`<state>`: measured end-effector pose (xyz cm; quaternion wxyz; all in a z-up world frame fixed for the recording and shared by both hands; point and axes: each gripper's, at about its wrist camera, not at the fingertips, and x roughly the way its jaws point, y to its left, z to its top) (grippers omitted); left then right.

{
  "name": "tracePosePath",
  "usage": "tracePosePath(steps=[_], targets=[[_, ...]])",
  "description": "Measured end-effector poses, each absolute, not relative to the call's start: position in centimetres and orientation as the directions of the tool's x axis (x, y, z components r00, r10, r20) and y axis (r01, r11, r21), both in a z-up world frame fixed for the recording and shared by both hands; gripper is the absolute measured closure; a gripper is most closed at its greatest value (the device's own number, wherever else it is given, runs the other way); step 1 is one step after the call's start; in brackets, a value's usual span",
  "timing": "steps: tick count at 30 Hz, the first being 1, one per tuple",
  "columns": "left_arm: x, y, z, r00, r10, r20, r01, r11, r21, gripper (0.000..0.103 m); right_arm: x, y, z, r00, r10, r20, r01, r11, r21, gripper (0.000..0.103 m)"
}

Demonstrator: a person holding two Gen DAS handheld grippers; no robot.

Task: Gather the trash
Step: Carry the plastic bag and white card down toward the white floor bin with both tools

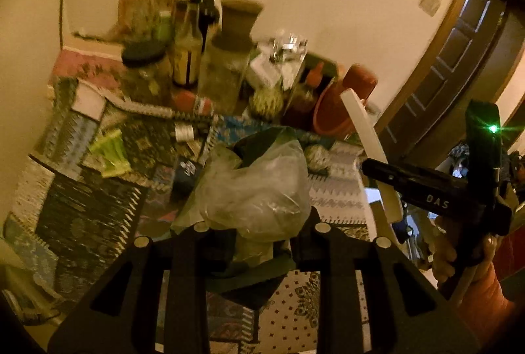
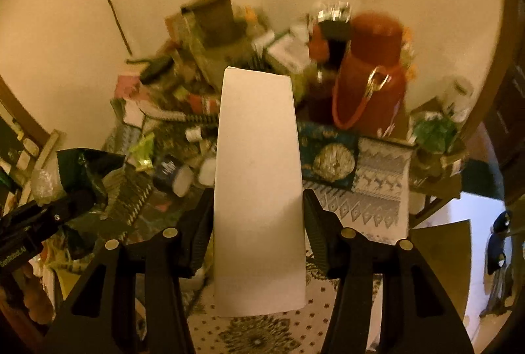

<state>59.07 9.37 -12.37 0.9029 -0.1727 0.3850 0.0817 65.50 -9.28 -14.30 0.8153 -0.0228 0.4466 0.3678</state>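
clamping a crumpled clear plastic bag (image 1: 259,189) with dark green wrapper, left hand-held gripper (image 1: 259,227) nearly closed, raised above the patterned counter (image 1: 88,206). pinching a flat white card (image 2: 259,189) upright between narrowed jaws, right hand-held gripper (image 2: 259,242), also above the counter. behind, blurred: jars and bottles (image 1: 187,55), a red flask (image 2: 374,71) against the wall.
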Motion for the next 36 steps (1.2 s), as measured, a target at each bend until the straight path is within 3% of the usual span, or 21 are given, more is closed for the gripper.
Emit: tracePosePath(steps=[8,19,27,36], targets=[[51.1,10.1,-8.3,0.773,0.014,-0.635,-0.209,0.95,-0.233,0.077,56.0,-9.9,-8.7,0.5,0.562,-0.659,-0.574,0.785,0.233,0.054],[37.1,12.1,-5.7,0.834,-0.082,-0.546,-0.058,0.97,-0.235,0.077,40.4,-8.7,-6.9,0.612,0.52,-0.596,-0.492,0.84,0.229,0.054],[29.5,12.0,-5.5,0.829,-0.143,-0.54,0.029,0.976,-0.215,0.077,32.8,-9.1,-7.1,0.626,0.479,-0.615,-0.425,0.871,0.245,0.054],[26.5,9.8,-7.8,0.767,-0.214,-0.605,0.072,0.966,-0.25,0.077,29.4,-11.3,-9.2,0.574,0.432,-0.695,-0.384,0.892,0.238,0.054]])
